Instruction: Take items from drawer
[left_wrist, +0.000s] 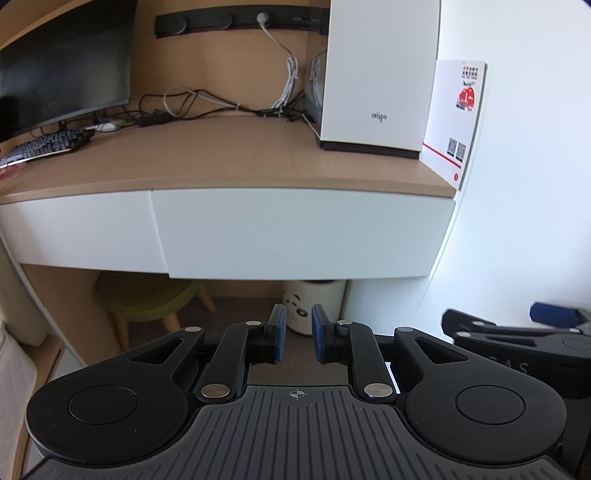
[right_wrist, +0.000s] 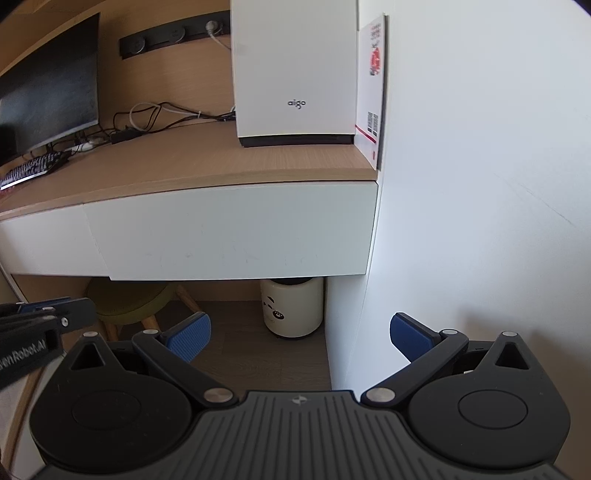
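The white drawer (left_wrist: 295, 236) under the wooden desk top is closed, a flat front with no handle; it also shows in the right wrist view (right_wrist: 232, 232). Its contents are hidden. My left gripper (left_wrist: 299, 334) hangs below and in front of the drawer, its blue pads nearly shut with only a narrow gap and nothing between them. My right gripper (right_wrist: 301, 336) is wide open and empty, low beside the drawer's right end. Each gripper appears at the edge of the other's view, the right gripper (left_wrist: 517, 332) and the left gripper (right_wrist: 37, 317).
On the desk top (left_wrist: 221, 155) stand a white computer case (left_wrist: 376, 74), a monitor (left_wrist: 66, 62), a keyboard (left_wrist: 44, 146) and tangled cables (left_wrist: 207, 103). A printed card (left_wrist: 458, 118) leans on the white wall (right_wrist: 480, 184). Under the desk sit a green stool (left_wrist: 147, 295) and a white bin (right_wrist: 291, 306).
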